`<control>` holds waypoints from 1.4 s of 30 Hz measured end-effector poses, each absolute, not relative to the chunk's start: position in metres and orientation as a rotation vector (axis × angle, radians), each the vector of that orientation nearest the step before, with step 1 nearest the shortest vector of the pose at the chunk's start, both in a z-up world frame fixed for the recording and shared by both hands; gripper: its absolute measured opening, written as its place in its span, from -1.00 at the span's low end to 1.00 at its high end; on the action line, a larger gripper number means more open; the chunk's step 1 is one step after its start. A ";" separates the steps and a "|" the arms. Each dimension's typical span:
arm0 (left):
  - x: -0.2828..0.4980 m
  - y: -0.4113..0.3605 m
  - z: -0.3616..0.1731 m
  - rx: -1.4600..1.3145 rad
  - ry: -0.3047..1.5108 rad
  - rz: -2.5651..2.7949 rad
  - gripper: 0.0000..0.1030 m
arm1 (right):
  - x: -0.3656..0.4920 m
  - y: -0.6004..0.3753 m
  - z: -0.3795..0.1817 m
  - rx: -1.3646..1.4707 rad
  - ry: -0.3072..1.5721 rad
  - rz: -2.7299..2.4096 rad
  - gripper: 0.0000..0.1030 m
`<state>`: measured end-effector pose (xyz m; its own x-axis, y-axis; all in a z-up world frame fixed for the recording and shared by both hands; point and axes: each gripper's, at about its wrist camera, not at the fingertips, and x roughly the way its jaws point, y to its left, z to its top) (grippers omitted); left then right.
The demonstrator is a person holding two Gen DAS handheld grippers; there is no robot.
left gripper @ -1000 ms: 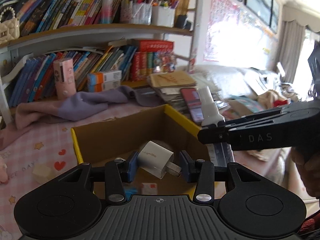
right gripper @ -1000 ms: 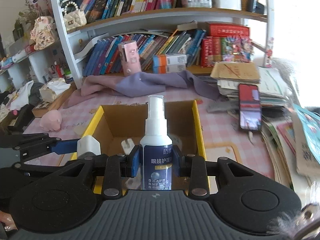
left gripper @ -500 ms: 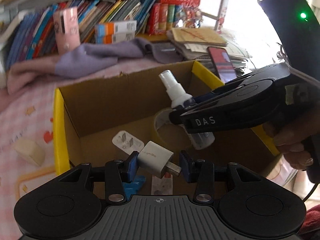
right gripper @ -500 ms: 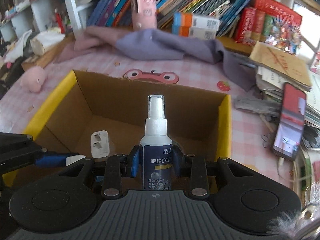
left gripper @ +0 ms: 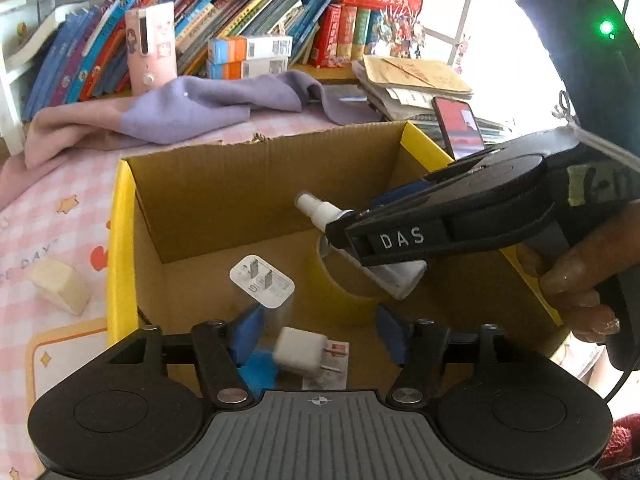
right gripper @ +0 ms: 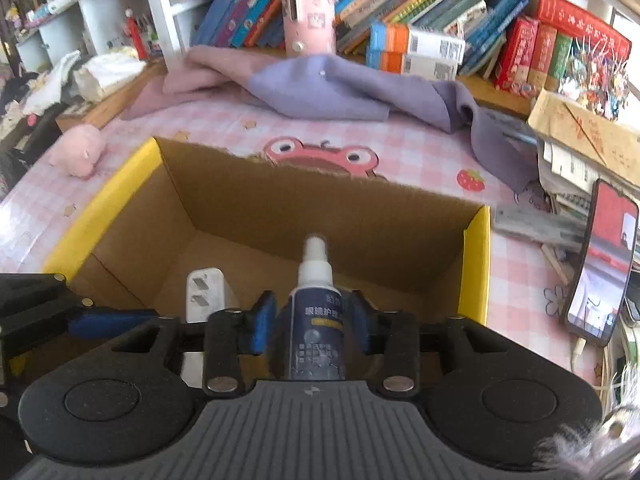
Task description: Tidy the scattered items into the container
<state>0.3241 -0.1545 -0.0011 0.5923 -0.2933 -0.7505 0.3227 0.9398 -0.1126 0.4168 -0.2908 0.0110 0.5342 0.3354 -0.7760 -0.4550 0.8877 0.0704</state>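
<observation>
Charger (left gripper: 298,350) dropped into box (left gripper: 120,240); left tongs (left gripper: 318,334) released; right tongs (right gripper: 312,320) grasping spray bottle (right gripper: 318,336), base hidden.

Home, looks like a child's bedroom or study corner. My claw faces a desk with a pink checked cartoon table mat (right gripper: 420,160); packed bookshelves (right gripper: 400,8) fill the top of the frame, a pink pig plush (right gripper: 78,151) sits mid-left, a purple blanket (right gripper: 340,88) lies upper centre, and a phone (right gripper: 604,264) with paper stacks (right gripper: 580,136) is at right.
</observation>
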 end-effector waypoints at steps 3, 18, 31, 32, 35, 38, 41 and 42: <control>0.313 -0.154 0.007 0.060 0.832 -0.353 0.25 | 0.407 -0.294 0.020 -0.127 0.854 0.484 -0.13; 0.243 -0.106 0.047 -0.048 0.646 -0.192 0.47 | 0.326 -0.313 0.061 -0.052 0.656 0.414 0.12; 0.197 -0.088 0.041 -0.003 0.597 -0.167 0.62 | 0.241 -0.313 0.062 -0.011 0.569 0.249 0.33; 0.194 -0.086 0.041 -0.001 0.593 -0.175 0.63 | 0.236 -0.310 0.060 -0.020 0.574 0.234 0.36; 0.183 -0.077 0.040 -0.001 0.596 -0.197 0.64 | 0.222 -0.304 0.056 -0.014 0.598 0.193 0.36; 0.172 -0.064 0.039 -0.006 0.599 -0.211 0.65 | 0.204 -0.294 0.056 -0.007 0.600 0.164 0.40; 0.158 -0.049 0.038 -0.012 0.603 -0.224 0.65 | 0.184 -0.280 0.057 -0.008 0.599 0.150 0.43; 0.153 -0.044 0.037 -0.011 0.603 -0.229 0.65 | 0.178 -0.275 0.056 -0.009 0.600 0.146 0.43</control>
<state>0.1535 -0.0444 0.0374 0.7988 -0.2169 -0.5611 0.2105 0.9746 -0.0770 0.1779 -0.2755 0.0565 0.8155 0.1338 -0.5630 -0.1391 0.9897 0.0337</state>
